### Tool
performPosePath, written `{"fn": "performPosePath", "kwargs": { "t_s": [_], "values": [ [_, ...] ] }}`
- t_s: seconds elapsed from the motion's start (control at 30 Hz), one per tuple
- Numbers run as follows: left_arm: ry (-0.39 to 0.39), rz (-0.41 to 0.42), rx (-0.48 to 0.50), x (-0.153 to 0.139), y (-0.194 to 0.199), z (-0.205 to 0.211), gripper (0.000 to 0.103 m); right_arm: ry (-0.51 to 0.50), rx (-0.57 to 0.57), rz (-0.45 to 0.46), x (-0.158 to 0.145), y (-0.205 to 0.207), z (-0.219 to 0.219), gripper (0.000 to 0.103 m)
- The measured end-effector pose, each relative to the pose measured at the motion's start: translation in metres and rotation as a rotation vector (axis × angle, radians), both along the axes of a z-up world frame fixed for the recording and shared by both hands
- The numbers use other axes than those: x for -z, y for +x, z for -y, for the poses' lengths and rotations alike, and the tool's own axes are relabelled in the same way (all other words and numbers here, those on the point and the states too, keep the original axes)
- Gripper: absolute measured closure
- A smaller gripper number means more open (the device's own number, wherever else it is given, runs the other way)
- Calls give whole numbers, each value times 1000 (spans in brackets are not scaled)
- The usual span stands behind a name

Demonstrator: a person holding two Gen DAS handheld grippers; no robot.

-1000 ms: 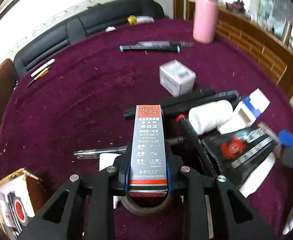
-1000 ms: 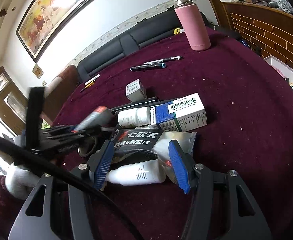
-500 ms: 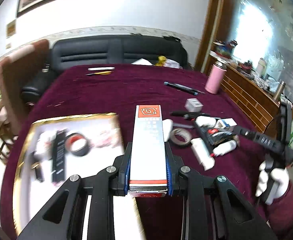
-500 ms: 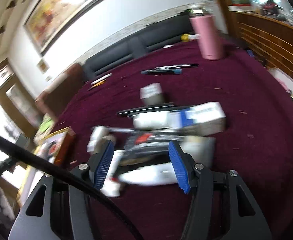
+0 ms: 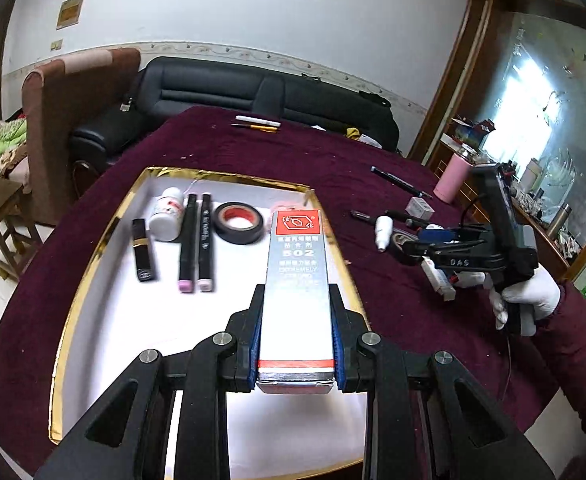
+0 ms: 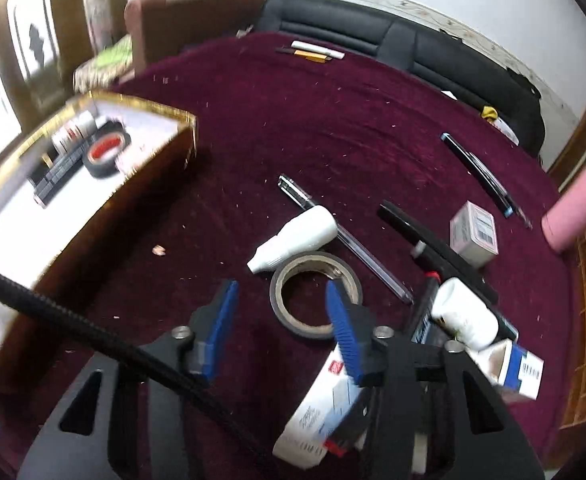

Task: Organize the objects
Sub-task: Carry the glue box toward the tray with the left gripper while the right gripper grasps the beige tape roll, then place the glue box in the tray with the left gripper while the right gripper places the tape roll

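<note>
Swung away from the clutter, the left tool [image 5: 297, 334] now hangs over the gold-rimmed tray [image 5: 93, 264] at the left of the worktop [image 5: 333, 160], where a second ago it looked down on the pile of loose things. Its pads stay clamped on the red-and-grey glue box [image 5: 297, 280], which sits upright between them above the tray's right part. In the tray already lie a lipstick [image 5: 143, 250], a white bottle [image 5: 167, 216], two markers [image 5: 196, 246] and a black tape roll [image 5: 240, 223], so the glue box looks set to join them; room remains just right of the tape.

Further right, the right tool [image 6: 281, 316] has left the black packet it faced earlier and now points at a brown tape roll [image 6: 315, 294] on the worktop. Its jaws are closing, with one blue pad [image 6: 343, 328] over the roll's inner hole and the other outside the ring; no firm grip shows yet. A white dropper bottle [image 6: 297, 238] lies just beside that roll, so the closing pads could nudge it.
</note>
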State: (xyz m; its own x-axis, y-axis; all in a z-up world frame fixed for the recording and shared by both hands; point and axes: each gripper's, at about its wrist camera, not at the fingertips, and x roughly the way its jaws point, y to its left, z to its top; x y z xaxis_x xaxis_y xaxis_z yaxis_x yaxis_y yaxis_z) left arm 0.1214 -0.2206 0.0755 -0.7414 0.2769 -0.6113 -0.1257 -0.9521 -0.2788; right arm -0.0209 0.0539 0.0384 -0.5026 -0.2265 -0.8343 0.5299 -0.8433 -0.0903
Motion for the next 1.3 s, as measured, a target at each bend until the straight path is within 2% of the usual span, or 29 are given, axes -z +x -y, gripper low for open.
{"fn": "performPosePath", "kwargs": {
  "t_s": [0.07, 0.1, 0.17, 0.27, 0.43, 0.63, 0.8, 0.87, 0.97, 1.03, 1.13, 1.2, 1.3],
  "values": [
    [16, 9, -7, 4, -2, 7, 80, 30, -6, 22, 9, -8, 4, 77],
    [21, 15, -12, 7, -2, 9, 80, 60, 6, 33, 16, -13, 7, 85],
    [28, 25, -18, 11, -4, 11, 80, 64, 15, 74, 26, -19, 7, 93],
    [32, 31, -30, 14, -3, 15, 80, 32, 39, 94, 25, -19, 4, 95],
    [28, 38, -52, 15, -3, 20, 80, -101, 82, 122, 15, -7, -16, 95],
    [2, 50, -60, 11, -2, 18, 80, -247, 82, 76, -26, 21, -27, 95],
    [-35, 83, -69, 8, -20, 14, 80, -349, -14, 69, -57, 32, 6, 94],
    [-50, 110, -65, 10, -37, 11, 80, -388, -58, 98, -62, 33, 26, 94],
    [-58, 162, -64, 19, -61, 10, 80, -391, -114, 114, -64, 31, 64, 94],
    [-60, 209, -75, 29, -76, 11, 80, -389, -145, 143, -59, 27, 91, 94],
    [-16, 270, -83, 42, -89, 16, 80, -350, -164, 181, -46, 19, 125, 94],
    [33, 289, -90, 46, -93, 22, 80, -311, -148, 200, -34, 10, 142, 94],
    [47, 303, -106, 47, -95, 24, 79, -255, -100, 215, -16, 1, 152, 94]
  ]
}}
